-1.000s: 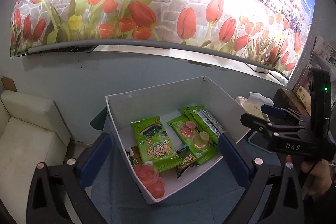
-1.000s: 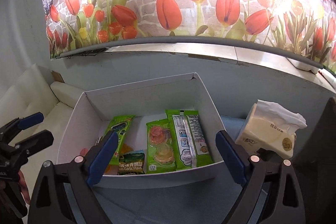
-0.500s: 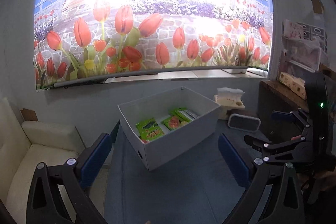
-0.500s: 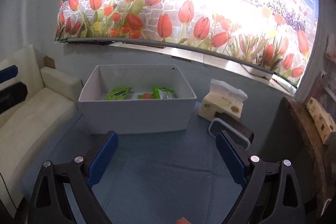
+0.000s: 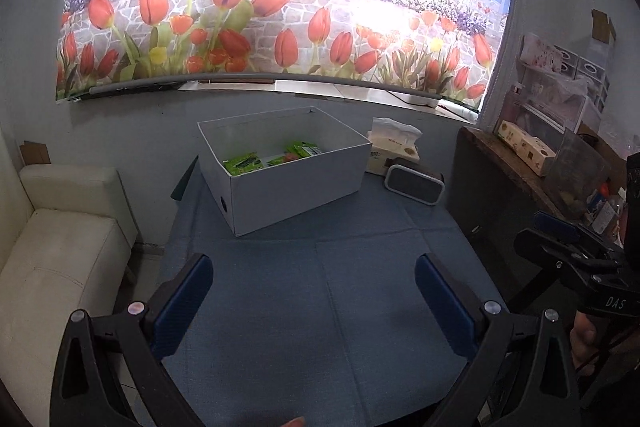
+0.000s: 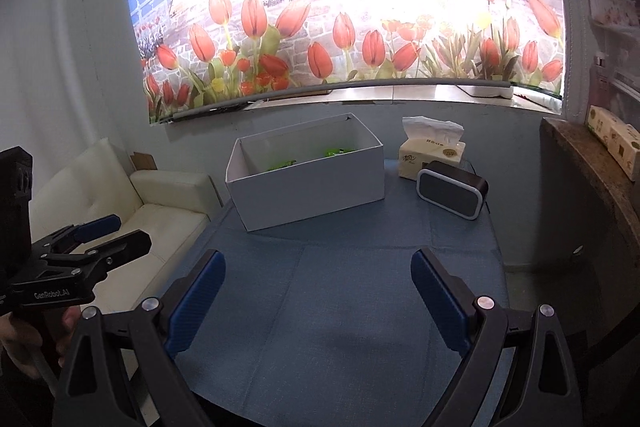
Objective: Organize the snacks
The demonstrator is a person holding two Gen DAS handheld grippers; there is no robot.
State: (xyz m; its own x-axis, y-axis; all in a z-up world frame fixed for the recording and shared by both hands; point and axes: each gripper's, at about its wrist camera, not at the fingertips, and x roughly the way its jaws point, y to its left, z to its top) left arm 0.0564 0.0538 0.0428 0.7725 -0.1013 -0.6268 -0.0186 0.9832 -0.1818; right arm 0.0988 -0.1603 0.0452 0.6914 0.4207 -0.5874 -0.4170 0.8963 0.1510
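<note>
Both wide open and holding nothing: left gripper point(image 5: 314, 301) and right gripper point(image 6: 318, 297). Green snack packs point(image 5: 243, 163) inside the white box point(image 5: 296, 183) at the far end of the blue table point(image 5: 320, 291), well away from both sets of jaws

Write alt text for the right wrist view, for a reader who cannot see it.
A white box with green snack packets inside sits at the far end of a blue-covered table; the open, empty right tool points at it. A tissue pack and a small speaker sit right of the box, and the left tool shows at the left edge.
</note>
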